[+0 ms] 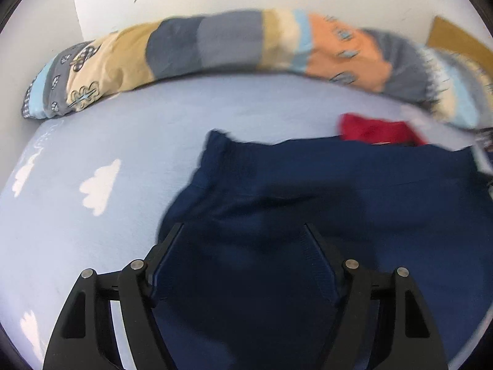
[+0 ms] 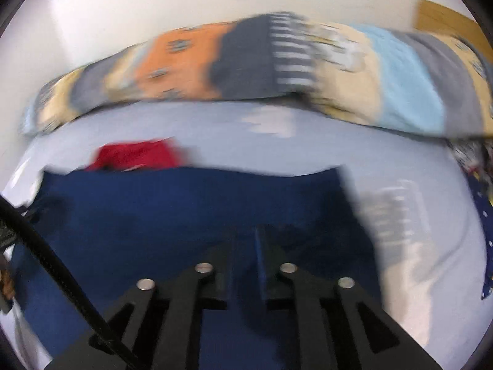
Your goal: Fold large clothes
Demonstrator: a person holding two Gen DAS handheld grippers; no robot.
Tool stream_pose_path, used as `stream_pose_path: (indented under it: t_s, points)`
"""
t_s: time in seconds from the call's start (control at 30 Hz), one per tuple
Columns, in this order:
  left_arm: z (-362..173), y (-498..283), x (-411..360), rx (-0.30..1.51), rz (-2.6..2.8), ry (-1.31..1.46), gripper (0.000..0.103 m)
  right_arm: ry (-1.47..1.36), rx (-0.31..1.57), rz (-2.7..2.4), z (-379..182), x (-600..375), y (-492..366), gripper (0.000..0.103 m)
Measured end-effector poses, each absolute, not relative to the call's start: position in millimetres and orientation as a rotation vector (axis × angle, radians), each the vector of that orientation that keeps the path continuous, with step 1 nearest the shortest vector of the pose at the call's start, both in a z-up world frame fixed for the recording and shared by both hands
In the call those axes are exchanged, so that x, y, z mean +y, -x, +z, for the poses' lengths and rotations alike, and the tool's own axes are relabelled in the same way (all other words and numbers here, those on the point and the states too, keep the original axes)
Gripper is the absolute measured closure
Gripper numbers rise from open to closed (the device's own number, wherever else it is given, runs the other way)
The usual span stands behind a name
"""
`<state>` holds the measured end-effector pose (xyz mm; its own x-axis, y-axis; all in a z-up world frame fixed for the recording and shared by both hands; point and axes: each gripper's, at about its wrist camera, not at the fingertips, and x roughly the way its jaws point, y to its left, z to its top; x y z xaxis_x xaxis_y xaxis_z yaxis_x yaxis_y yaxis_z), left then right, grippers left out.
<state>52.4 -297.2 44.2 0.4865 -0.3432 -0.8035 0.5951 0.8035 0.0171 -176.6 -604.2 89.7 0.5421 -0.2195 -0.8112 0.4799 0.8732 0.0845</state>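
Note:
A large navy garment (image 1: 308, 185) lies spread on a light blue bed sheet with white clouds (image 1: 92, 141). My left gripper (image 1: 243, 234) hangs over the garment's near left part with its jaws wide apart and navy cloth showing under them. In the right wrist view the same navy garment (image 2: 185, 203) fills the lower middle. My right gripper (image 2: 248, 240) sits low over it with only a narrow gap between the fingers. The blur hides whether any cloth is in that gap.
A red garment (image 1: 376, 131) (image 2: 135, 154) lies just beyond the navy one. A rolled patchwork duvet (image 1: 215, 43) (image 2: 246, 61) runs along the white wall. A brown board (image 2: 440, 15) stands at the far right. A black cable (image 2: 61, 271) crosses the lower left, and dotted navy cloth (image 2: 483, 215) lies at the right edge.

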Motion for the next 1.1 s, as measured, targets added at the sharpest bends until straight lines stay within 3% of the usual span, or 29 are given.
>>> stream_pose_path:
  t_s: [0.1,0.17,0.23,0.3,0.43,0.47,0.57,0.6,0.87,1.0,1.1]
  points:
    - [44,-27,-291,0.875,-0.575,-0.394,0.023,-0.325,0.950,-0.324,87,-571,187,0.073]
    - [15,-30,-275,0.947,-0.531,-0.465,0.017,-0.308,1.020,-0.357,67,-571,201,0.073]
    - [4,-40,-247,1.004,-0.528,-0.360,0.010,-0.367,1.075,-0.414,44,-588,229,0.074]
    - [8,-49,-216,1.077,-0.441,-0.254,0.011,-0.462,1.058,-0.497,44,-609,261,0.084]
    - [41,-27,-184,1.035,-0.389,-0.218,0.014,-0.540,0.992,-0.701,82,-621,325,0.076]
    - [50,-17,-181,1.035,-0.415,-0.178,0.014,-0.541,0.958,-0.690,92,-614,335,0.071]
    - [62,1,-175,1.050,-0.458,-0.113,0.013,-0.712,0.817,-0.673,109,-602,380,0.028]
    - [61,1,-172,1.067,-0.461,-0.097,0.012,-0.783,0.775,-0.647,106,-601,397,0.026]
    - [4,-21,-100,1.398,-0.606,0.305,0.012,-1.138,0.702,-0.535,50,-610,461,0.026]
    - [-17,-22,-94,1.463,-0.684,0.446,0.011,-1.279,0.647,-0.420,26,-608,453,0.028]
    - [-20,-26,-97,1.459,-0.734,0.484,0.005,-1.306,0.686,-0.379,7,-603,428,0.032]
